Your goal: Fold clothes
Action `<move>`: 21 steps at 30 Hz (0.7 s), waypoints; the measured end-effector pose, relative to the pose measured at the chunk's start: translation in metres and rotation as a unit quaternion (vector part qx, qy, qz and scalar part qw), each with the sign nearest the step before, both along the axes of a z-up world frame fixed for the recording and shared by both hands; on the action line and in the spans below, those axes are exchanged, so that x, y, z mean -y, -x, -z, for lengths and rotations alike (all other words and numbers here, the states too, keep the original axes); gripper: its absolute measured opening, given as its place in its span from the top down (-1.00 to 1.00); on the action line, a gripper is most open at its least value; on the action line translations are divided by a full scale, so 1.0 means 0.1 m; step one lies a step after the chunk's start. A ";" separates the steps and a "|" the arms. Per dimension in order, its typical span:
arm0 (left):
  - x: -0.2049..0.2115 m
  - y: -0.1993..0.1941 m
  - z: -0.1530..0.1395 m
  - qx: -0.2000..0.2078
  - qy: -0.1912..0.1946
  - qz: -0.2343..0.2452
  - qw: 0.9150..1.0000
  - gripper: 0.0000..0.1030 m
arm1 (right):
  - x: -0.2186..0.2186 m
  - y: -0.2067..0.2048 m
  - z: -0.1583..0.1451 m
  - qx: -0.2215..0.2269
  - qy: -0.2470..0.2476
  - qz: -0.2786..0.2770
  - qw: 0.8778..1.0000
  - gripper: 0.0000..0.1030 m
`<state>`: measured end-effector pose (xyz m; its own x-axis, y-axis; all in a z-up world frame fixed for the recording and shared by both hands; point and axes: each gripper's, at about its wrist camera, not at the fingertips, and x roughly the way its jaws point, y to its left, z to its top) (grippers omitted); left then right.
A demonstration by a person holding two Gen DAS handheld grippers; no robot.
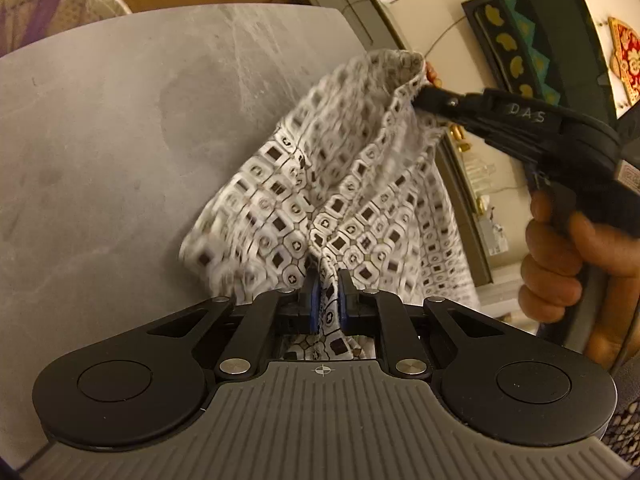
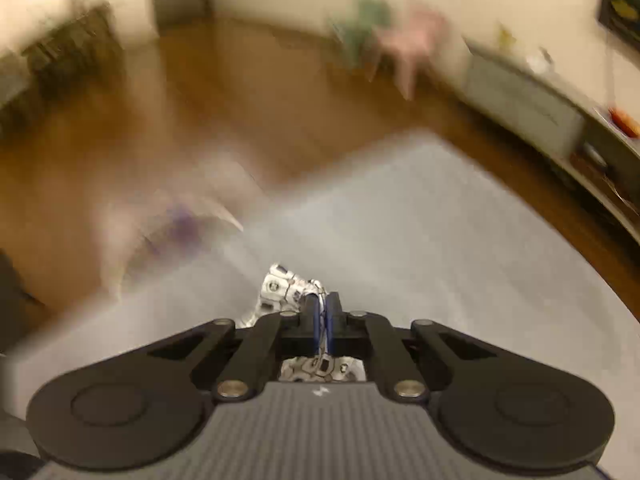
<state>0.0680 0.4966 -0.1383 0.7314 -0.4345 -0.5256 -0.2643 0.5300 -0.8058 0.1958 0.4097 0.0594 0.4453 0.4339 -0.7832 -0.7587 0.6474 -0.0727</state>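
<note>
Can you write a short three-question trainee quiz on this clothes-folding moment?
1. True or false: both tools are shut on the patterned garment.
2. What is the garment held above? A) grey table B) wooden floor C) basket
3. In the left wrist view, where does the right tool grip the garment?

Key:
1. True; left tool and right tool each pinch the cloth.
2. A, the grey table.
3. At its raised upper edge.
</note>
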 end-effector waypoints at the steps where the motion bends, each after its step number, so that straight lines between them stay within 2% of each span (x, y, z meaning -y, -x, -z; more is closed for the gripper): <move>1: 0.00 -0.01 0.01 0.000 0.002 0.000 1.000 1.00 | -0.07 -0.03 0.14 0.020 0.052 0.011 0.998 0.95; 2: 0.00 -0.01 0.01 -0.001 0.002 -0.002 1.000 1.00 | -0.08 -0.07 0.22 0.023 0.073 0.024 0.997 0.95; 5: 0.00 0.02 -0.03 -0.003 -0.011 -0.004 1.000 1.00 | 0.02 -0.05 0.10 -0.007 -0.002 0.031 0.999 0.93; 7: 0.00 0.03 -0.06 -0.004 -0.023 -0.010 1.000 1.00 | 0.02 -0.08 0.12 -0.001 0.018 0.042 0.999 0.81; 10: 0.00 0.05 -0.10 -0.006 -0.032 -0.014 0.999 1.00 | -0.05 -0.14 0.14 -0.009 0.028 0.041 0.999 0.82; 12: 0.00 0.07 -0.14 -0.004 -0.042 -0.020 0.999 1.00 | -0.09 -0.25 0.10 -0.005 0.022 0.040 0.999 0.91; 15: -0.02 0.10 -0.26 0.014 -0.067 -0.019 0.997 1.00 | -0.14 -0.40 0.00 -0.023 -0.045 0.042 0.998 0.93; 17: -0.03 0.09 -0.29 0.025 -0.073 -0.008 0.997 1.00 | -0.15 -0.46 0.01 -0.045 -0.061 0.053 0.996 0.89; 19: -0.03 0.07 -0.33 0.038 -0.078 0.008 0.996 0.69 | -0.15 -0.52 0.03 -0.066 -0.077 0.063 0.993 0.70; 20: -0.03 0.07 -0.35 0.044 -0.080 0.017 0.996 0.63 | -0.08 -0.53 0.00 -0.091 -0.112 0.071 0.987 0.39; 21: -0.03 0.06 -0.37 0.050 -0.083 0.025 0.995 0.59 | 0.08 -0.54 -0.05 -0.131 -0.176 0.080 0.972 0.16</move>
<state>0.0619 0.4993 -0.1018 0.7638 -0.3843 -0.5185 -0.1575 0.6682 -0.7272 0.2494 0.4020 0.0646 0.3345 0.6366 -0.6949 -0.6087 0.7088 0.3564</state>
